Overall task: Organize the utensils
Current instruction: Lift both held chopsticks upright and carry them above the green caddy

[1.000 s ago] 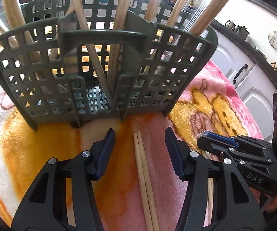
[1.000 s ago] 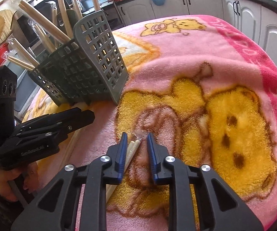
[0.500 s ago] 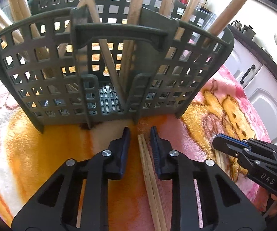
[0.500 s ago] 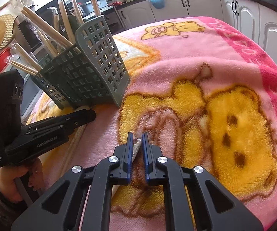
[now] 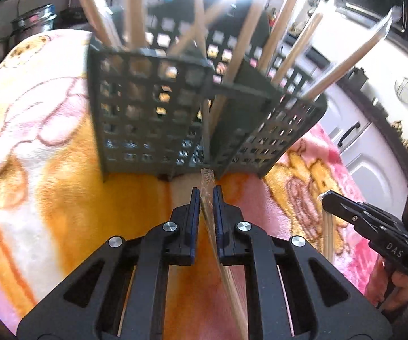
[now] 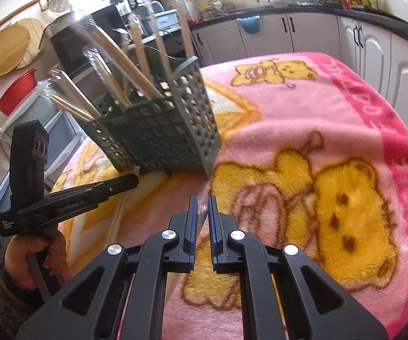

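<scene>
A grey slotted utensil basket [image 5: 152, 119] stands on the pink and orange blanket with several wrapped chopstick pairs upright in it; it also shows in the right wrist view [image 6: 161, 138]. My left gripper [image 5: 206, 195] is shut on a wrapped chopstick pair [image 5: 208, 182], held just before the basket's base. My right gripper [image 6: 201, 206] is shut on another wrapped chopstick pair [image 6: 203, 211], a little right of and nearer than the basket. Each gripper shows in the other's view, the right one [image 5: 328, 198] and the left one [image 6: 131, 180].
The blanket [image 6: 303, 130] covers the whole table. White cabinets [image 6: 374, 65] and a dark counter run behind and to the right. A red bowl [image 6: 16, 90] and storage bins stand at the left.
Both grippers have closed on their chopstick pairs and lifted them off the blanket. The left gripper has swung so the basket is seen from its corner.
</scene>
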`<state>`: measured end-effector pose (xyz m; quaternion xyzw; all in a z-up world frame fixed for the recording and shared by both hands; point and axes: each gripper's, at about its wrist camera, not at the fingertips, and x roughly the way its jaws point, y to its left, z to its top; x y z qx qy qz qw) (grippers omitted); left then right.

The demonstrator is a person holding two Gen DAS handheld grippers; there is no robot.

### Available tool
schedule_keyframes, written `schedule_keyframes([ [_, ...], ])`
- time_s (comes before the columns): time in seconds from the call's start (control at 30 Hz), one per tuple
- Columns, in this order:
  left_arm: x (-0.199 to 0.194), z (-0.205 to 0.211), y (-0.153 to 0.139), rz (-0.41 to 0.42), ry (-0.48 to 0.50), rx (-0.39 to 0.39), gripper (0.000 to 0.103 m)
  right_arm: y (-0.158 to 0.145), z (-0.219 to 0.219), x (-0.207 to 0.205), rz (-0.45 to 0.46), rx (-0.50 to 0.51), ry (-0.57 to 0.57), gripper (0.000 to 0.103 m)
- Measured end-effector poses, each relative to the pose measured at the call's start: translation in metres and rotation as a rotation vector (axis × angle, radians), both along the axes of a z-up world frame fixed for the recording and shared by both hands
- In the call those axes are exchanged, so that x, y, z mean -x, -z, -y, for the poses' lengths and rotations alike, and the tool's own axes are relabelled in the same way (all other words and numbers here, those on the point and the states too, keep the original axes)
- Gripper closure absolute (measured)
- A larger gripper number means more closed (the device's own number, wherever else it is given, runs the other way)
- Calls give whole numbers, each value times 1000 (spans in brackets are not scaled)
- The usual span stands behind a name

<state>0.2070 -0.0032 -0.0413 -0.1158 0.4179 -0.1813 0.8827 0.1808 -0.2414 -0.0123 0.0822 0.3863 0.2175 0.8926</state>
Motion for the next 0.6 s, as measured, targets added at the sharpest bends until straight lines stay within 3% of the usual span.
schedule_keyframes([
  [0.33,36,-35,-51,136,-41,52,97,-44,-22,26,143,-10,-61,96],
  [0.6,56,-28,-78,226,-55,61,98,-71,-37,41,226,-5,-96,97],
])
